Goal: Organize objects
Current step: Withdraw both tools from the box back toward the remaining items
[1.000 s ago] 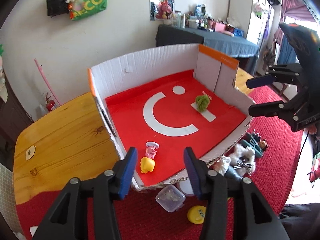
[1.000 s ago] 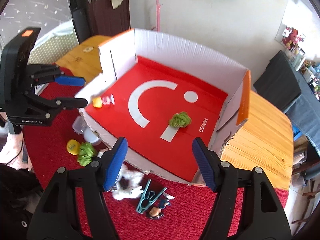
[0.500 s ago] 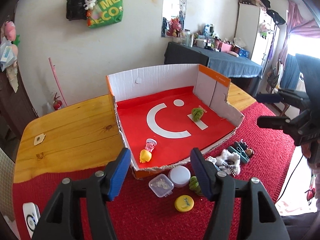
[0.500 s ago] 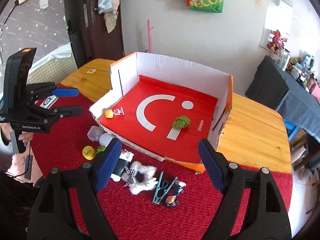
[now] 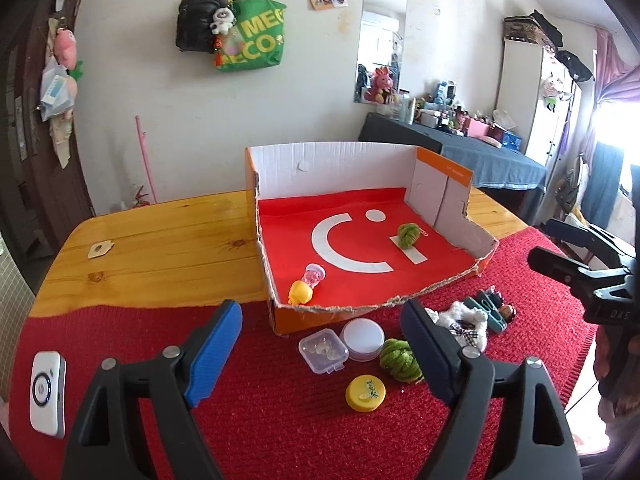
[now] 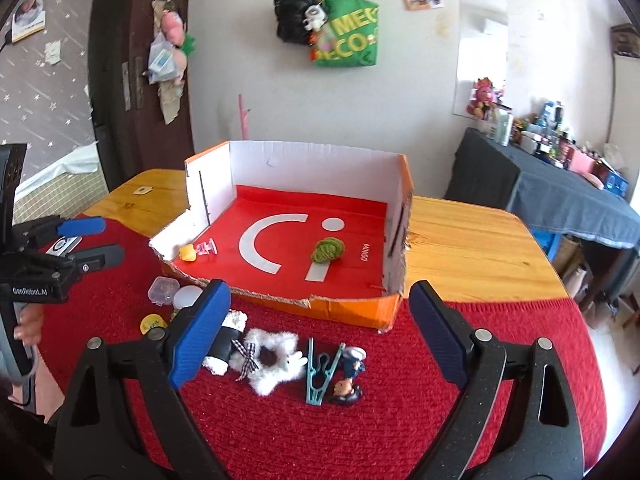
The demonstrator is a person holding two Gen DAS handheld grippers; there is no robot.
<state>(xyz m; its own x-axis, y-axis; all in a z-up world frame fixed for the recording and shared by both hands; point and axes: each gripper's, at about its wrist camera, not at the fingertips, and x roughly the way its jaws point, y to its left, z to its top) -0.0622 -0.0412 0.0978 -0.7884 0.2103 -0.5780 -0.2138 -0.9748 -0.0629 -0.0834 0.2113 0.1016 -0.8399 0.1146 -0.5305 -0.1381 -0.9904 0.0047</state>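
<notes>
Three small things already lie in the cardboard box [image 5: 332, 164] – a glossy yellow toy [image 5: 300, 292] and a clear pink-topped piece [image 5: 314, 274] touching it at the near left corner, and a fuzzy green ball [image 5: 409, 235] further right on the smooth red liner. By my reckoning the job is under halfway, since more waits outside.

On the nubbly red mat [image 5: 260, 400], just before the box's torn front edge, from the left: a clear hard plastic case [image 5: 323, 350], a round white lid [image 5: 363, 337], a flat yellow cap [image 5: 365, 393], a second green ball [image 5: 400, 358], a fluffy white plush [image 6: 268, 360], a teal clothes peg [image 6: 320, 372] and a small figurine [image 6: 348, 380].

The left gripper [image 5: 320, 354] hangs above the case, its jaws opening with nothing held – the right gripper [image 6: 316, 336] likewise over the plush, opening, empty.
</notes>
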